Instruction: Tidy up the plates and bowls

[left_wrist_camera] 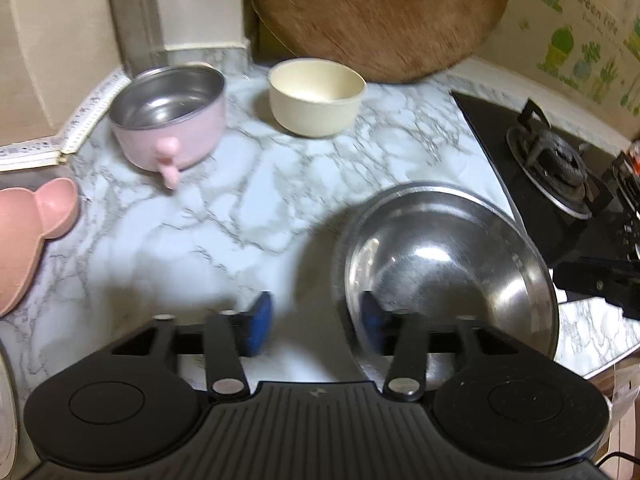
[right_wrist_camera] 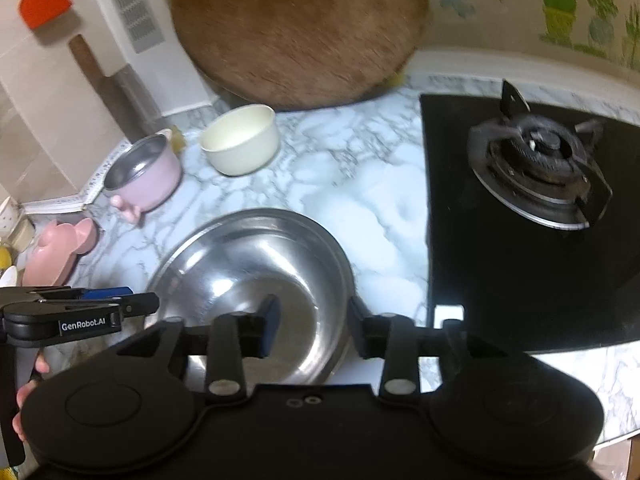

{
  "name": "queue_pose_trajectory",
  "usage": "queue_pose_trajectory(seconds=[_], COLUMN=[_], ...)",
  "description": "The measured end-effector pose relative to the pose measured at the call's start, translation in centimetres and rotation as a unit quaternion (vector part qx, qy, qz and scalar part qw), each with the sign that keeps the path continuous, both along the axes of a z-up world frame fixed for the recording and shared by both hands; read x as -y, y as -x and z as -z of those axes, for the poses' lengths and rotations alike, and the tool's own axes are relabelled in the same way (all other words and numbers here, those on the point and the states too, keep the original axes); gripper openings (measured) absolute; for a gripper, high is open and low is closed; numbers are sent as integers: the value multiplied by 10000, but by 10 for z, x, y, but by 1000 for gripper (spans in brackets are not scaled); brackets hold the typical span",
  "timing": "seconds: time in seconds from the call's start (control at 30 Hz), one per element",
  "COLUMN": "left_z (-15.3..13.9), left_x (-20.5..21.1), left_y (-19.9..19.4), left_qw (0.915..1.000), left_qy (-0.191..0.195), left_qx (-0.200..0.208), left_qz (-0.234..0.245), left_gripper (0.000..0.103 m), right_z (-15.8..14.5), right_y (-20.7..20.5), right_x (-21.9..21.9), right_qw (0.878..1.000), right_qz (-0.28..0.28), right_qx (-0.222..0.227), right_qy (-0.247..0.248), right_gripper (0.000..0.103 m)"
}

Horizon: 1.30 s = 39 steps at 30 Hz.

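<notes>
A large steel bowl [left_wrist_camera: 448,264] [right_wrist_camera: 256,280] stands on the marble counter [left_wrist_camera: 248,208]. My left gripper [left_wrist_camera: 316,326] is open, its jaws straddling the bowl's left rim. My right gripper [right_wrist_camera: 312,328] is open, its jaws straddling the bowl's right rim. A cream bowl [left_wrist_camera: 316,96] [right_wrist_camera: 240,144] and a pink steel-lined bowl with handles [left_wrist_camera: 170,116] [right_wrist_camera: 142,176] stand further back. A pink bear-shaped plate [left_wrist_camera: 28,236] [right_wrist_camera: 60,248] lies at the left.
A round wooden cutting board [left_wrist_camera: 376,12] [right_wrist_camera: 300,28] leans against the back wall. A black gas stove [left_wrist_camera: 560,168] [right_wrist_camera: 532,200] lies at the right. A white plate edge [left_wrist_camera: 6,412] shows at the lower left. The left gripper [right_wrist_camera: 72,316] shows in the right wrist view.
</notes>
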<state>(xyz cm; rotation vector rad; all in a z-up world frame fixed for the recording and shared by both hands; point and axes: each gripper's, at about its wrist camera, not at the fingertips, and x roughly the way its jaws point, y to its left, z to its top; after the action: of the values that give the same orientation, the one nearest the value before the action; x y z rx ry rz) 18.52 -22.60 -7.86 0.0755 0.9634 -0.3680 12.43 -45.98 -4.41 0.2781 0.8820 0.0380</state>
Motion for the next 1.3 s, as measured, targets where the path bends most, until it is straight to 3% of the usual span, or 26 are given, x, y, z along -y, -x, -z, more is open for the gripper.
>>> queue_pose_trajectory(seconds=[0.07, 0.2, 0.33, 0.5, 0.6, 0.77, 1.0, 1.3], left_z=[-5, -16, -32, -51, -59, -68, -69, -51], left_x=[-6, -18, -32, -49, -60, -76, -92, -97], left_y=[1, 1, -1, -7, -13, -35, -81, -130], left_qw=[9999, 9995, 9979, 9950, 9927, 9891, 9833, 9805], left_qy=[72, 92, 130, 154, 122, 27, -224, -469], left_qx=[97, 265, 562, 861, 1019, 1125, 1110, 881], left_qz=[-40, -137, -303, -491, -640, -947, -1422, -1691], left_gripper=[59, 59, 74, 77, 79, 79, 79, 79], right_z=[-6, -17, -29, -46, -58, -73, -81, -56], right_y=[0, -2, -8, -24, -36, -62, -115, -192], right_x=[-5, -15, -26, -45, -59, -83, -116, -133], right_qw=[9999, 9992, 9984, 9967, 9957, 9945, 9934, 9963], right_qz=[-42, -196, -339, -550, -648, -816, -924, -762], right_qx=[118, 277, 362, 509, 616, 651, 611, 135], right_qy=[94, 224, 256, 320, 243, 106, 298, 365], right_gripper=[68, 74, 80, 97, 102, 102, 102, 100])
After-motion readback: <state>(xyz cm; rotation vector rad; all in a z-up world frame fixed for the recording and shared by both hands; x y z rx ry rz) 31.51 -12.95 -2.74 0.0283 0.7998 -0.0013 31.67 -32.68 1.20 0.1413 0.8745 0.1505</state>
